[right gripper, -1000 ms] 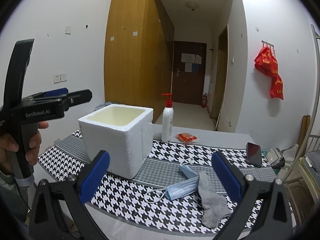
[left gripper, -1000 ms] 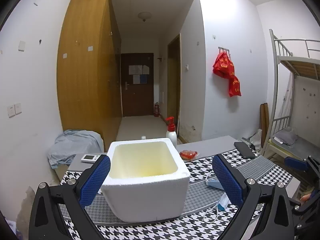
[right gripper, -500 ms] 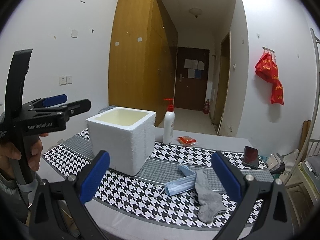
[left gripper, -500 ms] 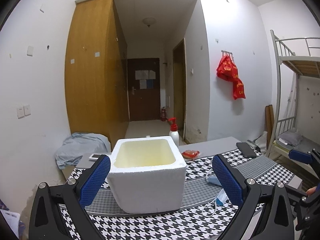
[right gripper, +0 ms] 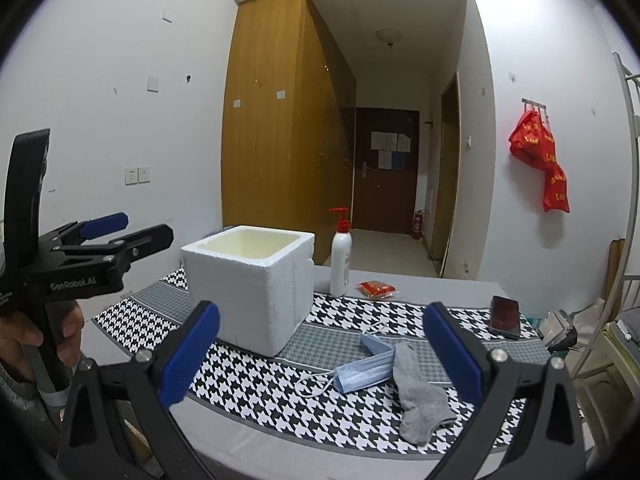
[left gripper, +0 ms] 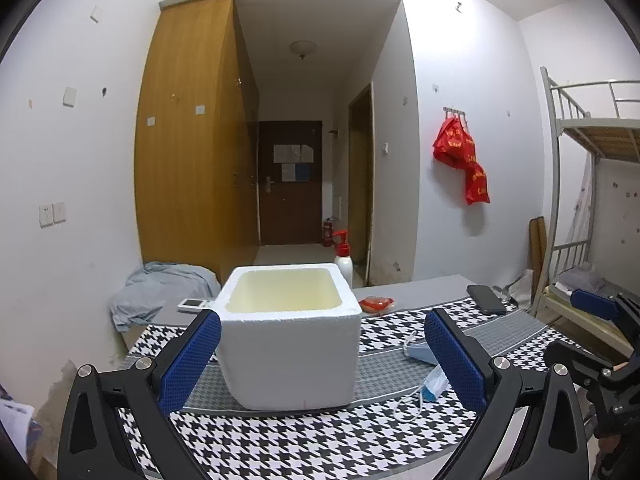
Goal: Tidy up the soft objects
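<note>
A white foam box point(left gripper: 290, 340) point(right gripper: 250, 286) stands open-topped on the houndstooth cloth point(right gripper: 256, 384), and nothing shows inside it. Right of it lie two blue face masks point(right gripper: 366, 366) point(left gripper: 426, 364) and a grey sock point(right gripper: 418, 394). My left gripper point(left gripper: 320, 358) is open in front of the box, above the near table edge, holding nothing. My right gripper point(right gripper: 320, 356) is open too, held back from the masks and sock. In the right wrist view the left gripper point(right gripper: 112, 228) appears at the far left in a person's hand point(right gripper: 24, 332).
A pump bottle point(right gripper: 340, 258), a red packet point(right gripper: 376, 290) and a black phone point(right gripper: 505, 316) sit toward the table's far side. A small white device point(left gripper: 194, 304) lies behind the box. A bunk bed point(left gripper: 592, 216) stands at the right, crumpled cloth point(left gripper: 160, 290) at the left.
Both grippers have drawn back and up from the table, so the box and soft items look smaller and lower. Both stay open; nothing on the table has moved.
</note>
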`<state>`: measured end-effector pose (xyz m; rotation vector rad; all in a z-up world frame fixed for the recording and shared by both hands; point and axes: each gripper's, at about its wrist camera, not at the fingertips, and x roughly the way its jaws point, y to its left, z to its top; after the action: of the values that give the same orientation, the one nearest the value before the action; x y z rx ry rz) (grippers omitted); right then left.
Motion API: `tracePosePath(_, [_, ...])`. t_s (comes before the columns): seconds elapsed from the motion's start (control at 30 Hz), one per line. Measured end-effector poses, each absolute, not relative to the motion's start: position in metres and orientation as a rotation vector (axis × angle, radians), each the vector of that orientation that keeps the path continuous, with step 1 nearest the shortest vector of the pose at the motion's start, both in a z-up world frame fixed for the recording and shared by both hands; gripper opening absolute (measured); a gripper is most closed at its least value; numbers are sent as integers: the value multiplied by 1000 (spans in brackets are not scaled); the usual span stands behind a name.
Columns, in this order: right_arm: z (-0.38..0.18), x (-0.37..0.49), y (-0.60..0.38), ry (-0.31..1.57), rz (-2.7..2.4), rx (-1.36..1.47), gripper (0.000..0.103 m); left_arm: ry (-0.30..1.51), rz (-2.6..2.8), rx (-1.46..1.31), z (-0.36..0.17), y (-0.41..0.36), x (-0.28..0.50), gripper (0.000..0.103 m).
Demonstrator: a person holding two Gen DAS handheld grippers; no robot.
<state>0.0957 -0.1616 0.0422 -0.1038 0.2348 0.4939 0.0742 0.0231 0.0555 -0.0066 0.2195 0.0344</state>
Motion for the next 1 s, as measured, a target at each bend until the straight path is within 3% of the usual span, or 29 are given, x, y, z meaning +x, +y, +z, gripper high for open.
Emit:
tracePosePath(0.27, [31, 85, -162, 217, 474, -119, 103, 179, 26, -13, 38, 22, 61, 102])
tracePosePath(1.0, [-5, 105, -185, 295, 334, -86, 103, 285, -182, -58, -3, 0, 93, 102])
